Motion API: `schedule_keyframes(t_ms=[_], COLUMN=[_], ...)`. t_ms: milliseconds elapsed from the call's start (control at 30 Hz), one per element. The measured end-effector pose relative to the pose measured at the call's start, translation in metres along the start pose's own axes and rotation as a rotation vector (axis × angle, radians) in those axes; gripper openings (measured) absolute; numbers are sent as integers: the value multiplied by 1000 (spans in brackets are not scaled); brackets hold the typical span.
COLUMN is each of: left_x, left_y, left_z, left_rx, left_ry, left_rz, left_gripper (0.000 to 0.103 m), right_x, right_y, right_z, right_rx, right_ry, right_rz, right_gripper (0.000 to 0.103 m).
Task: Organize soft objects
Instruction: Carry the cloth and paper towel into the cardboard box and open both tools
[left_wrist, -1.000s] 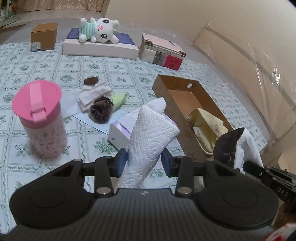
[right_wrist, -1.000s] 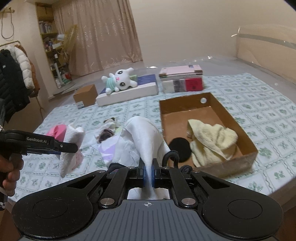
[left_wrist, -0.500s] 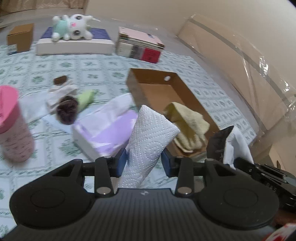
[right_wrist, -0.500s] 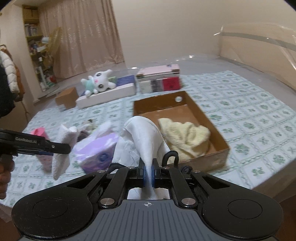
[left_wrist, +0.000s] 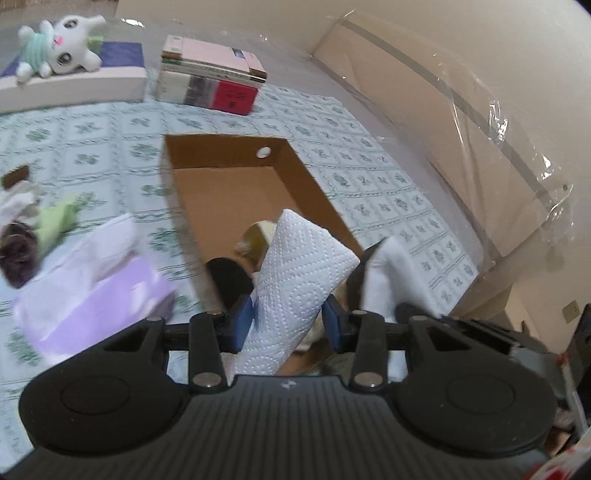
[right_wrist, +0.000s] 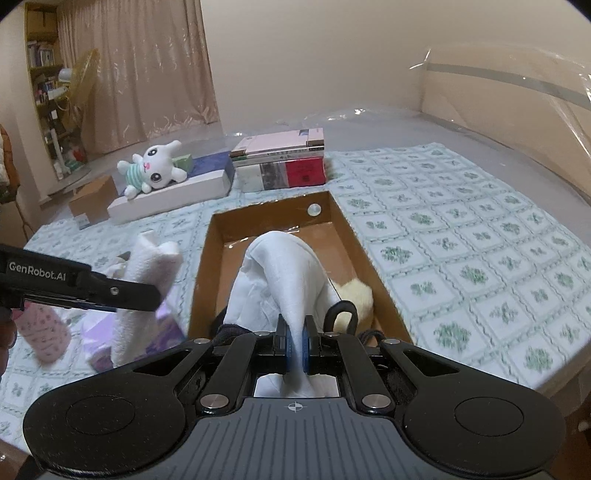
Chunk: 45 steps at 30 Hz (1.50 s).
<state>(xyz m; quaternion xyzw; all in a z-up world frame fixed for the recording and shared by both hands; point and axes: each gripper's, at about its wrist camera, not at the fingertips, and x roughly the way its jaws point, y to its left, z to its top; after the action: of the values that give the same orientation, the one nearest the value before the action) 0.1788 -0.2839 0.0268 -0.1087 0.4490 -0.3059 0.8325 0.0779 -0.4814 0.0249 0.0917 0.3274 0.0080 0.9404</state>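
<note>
"GenRobot.AI" on left gripper (right_wrist: 122, 291)

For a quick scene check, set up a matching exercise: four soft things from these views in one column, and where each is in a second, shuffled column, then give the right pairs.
Things:
1. paper towel
2. white cloth
3. yellow towel
4. plush bunny

Places:
A. lying in the cardboard box
B. on the flat white box at the far side
C. clamped in the right tool
D. between the pads of the left tool

Pairs: 1-D, 2-C, 3-A, 4-B
</note>
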Motion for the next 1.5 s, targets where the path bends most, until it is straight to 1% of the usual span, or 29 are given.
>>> schedule_keyframes(t_ms=[67, 233, 367, 467, 500, 533, 567, 600, 633, 867, 1067, 1133, 1167, 1200, 1233, 1267, 1400, 1500], left_x=[13, 51, 75, 84, 85, 86, 85, 82, 80, 56, 25, 10, 2, -5, -12, -20, -55, -80], left_y=[1, 5, 9, 13, 15, 16, 18, 18, 20, 30, 23, 21, 20, 20, 19, 19, 18, 22], left_z=[4, 12, 14, 15, 15, 16, 16, 16, 17, 14, 6, 0, -3, -6, -9, -13, -33, -52], left_rx=[-33, -79, -69, -60, -61, -59, -57, -52, -44, -15, 60, 79, 89, 95, 101, 105, 120, 139], left_ry=[15, 44, 54, 56, 53, 50, 47, 41, 32, -14, -69, -92, -103, -111, -119, -130, -180, -211], left_rz=[-28, -29, -7, 8, 10, 12, 16, 23, 30, 62, 101, 120, 133, 141, 148, 156, 179, 206], left_gripper=[37, 38, 40, 42, 47, 53, 56, 65, 70, 70, 70, 71, 72, 72, 72, 72, 75, 76], right_x=[14, 48, 72, 88, 93, 98, 103, 108, 112, 132, 117, 105, 98, 91, 83, 74, 42, 14], right_y=[-3, -11, -16, -17, -18, -18, -19, -20, -20, -17, -11, -8, -8, -6, -4, -2, 9, 16], right_z=[4, 8, 7, 6, 6, 6, 5, 5, 4, 2, 1, 0, -1, -1, -2, -4, -7, -12], right_rx=[-12, -50, -71, -86, -94, -99, -101, -103, -105, -130, -149, -149, -144, -139, -132, -126, -103, -41], right_ry=[10, 52, 87, 107, 113, 121, 129, 137, 143, 170, 145, 125, 113, 101, 84, 66, 21, -23], right_rz=[0, 0, -2, 1, 1, -1, -1, -2, -3, -13, -8, -10, -12, -14, -17, -14, -21, -14], right_gripper=[6, 6, 6, 6, 6, 6, 6, 6, 6, 6, 7, 15, 30, 50, 56, 59, 59, 60])
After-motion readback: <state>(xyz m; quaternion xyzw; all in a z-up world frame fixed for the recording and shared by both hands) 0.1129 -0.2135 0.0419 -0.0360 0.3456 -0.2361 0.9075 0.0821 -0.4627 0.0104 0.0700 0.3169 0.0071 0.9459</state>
